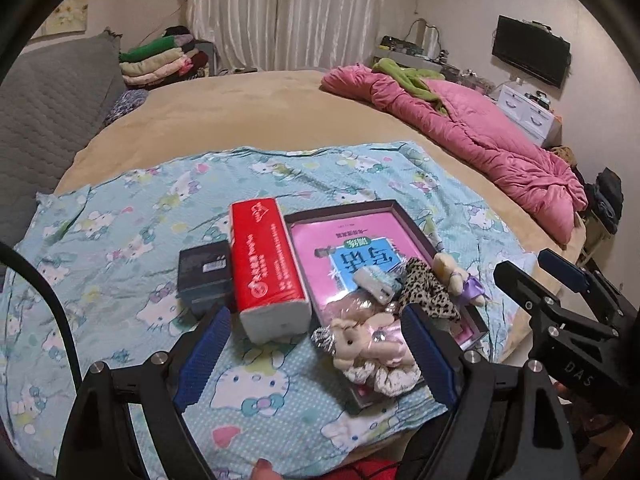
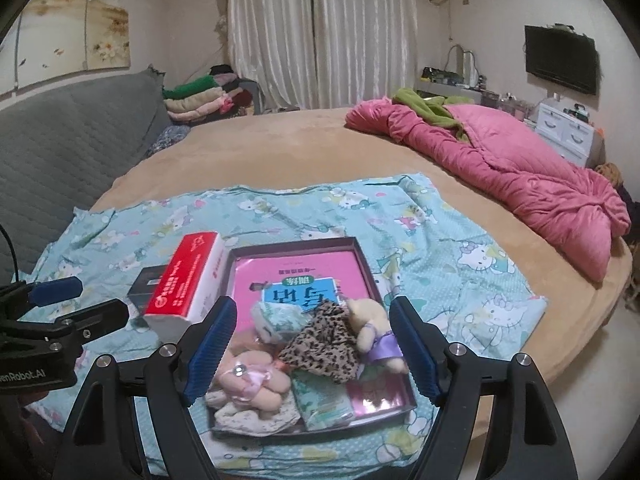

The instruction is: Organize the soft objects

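- Left gripper: jaws wide apart, nothing between the pads; below them lie the sheet and the near end of the tissue pack.
- Right gripper: jaws wide, holding nothing, above the tray.
- Soft toys sit piled in the near half of the tray: pink bear, leopard cloth, cream bear, small white roll.
- The right view alone shows a folded green-print cloth flat on the tray floor beside the pink bear.
- The left view alone shows the whole dark box, touching the pack's left side; in the right view the pack hides most of it.
- The left view alone shows a fingertip at the bottom edge.
- Each view catches the other gripper at its edge.
- Pink quilt lies well apart on the bed.
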Tool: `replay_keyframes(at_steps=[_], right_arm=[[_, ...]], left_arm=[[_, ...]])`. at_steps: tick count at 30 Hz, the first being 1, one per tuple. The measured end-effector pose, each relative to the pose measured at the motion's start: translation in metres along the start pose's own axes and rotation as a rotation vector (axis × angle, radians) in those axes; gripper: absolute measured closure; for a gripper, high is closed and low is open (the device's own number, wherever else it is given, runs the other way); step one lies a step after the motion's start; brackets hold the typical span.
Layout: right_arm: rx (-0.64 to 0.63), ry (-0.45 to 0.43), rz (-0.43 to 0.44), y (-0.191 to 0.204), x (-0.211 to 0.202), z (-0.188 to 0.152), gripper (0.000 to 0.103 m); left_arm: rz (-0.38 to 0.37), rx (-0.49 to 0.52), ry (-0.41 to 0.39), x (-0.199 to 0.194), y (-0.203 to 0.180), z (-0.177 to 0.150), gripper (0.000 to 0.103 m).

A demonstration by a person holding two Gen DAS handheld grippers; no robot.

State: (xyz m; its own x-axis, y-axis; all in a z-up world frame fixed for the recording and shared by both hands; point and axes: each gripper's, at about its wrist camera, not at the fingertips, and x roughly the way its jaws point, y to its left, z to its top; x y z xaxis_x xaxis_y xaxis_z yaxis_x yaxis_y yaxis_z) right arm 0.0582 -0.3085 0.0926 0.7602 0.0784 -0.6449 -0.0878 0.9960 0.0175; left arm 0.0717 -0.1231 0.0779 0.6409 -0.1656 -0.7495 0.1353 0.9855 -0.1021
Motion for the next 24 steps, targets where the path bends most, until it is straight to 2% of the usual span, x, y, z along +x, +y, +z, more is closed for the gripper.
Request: replay_keyframes(at_steps=[6,13,21,24], right_arm=[[0.02,0.007,-0.039,0.008,-0.018,-0.005,0.023],[0.012,0.051,-0.067,0.019,-0.039,-0.02,0.023],[-0.024,0.037,-0.043,0.029,-0.081,-0.041,0.022],[-0.015,0.059,-0.03,0.032,-0.087,-0.05,0.022]], left_arm=[[0.017,-0.039,0.017,-0.015,0.01,-0.014,0.017],[0.028,-0.024,0.024,-0.034,0.01,-0.032,0.017],[0.045,-0.014,0.052,-0.051,0.008,-0.055,0.017],[0.052,-0.024,0.065,-0.055,0.009,-0.061,0.017]])
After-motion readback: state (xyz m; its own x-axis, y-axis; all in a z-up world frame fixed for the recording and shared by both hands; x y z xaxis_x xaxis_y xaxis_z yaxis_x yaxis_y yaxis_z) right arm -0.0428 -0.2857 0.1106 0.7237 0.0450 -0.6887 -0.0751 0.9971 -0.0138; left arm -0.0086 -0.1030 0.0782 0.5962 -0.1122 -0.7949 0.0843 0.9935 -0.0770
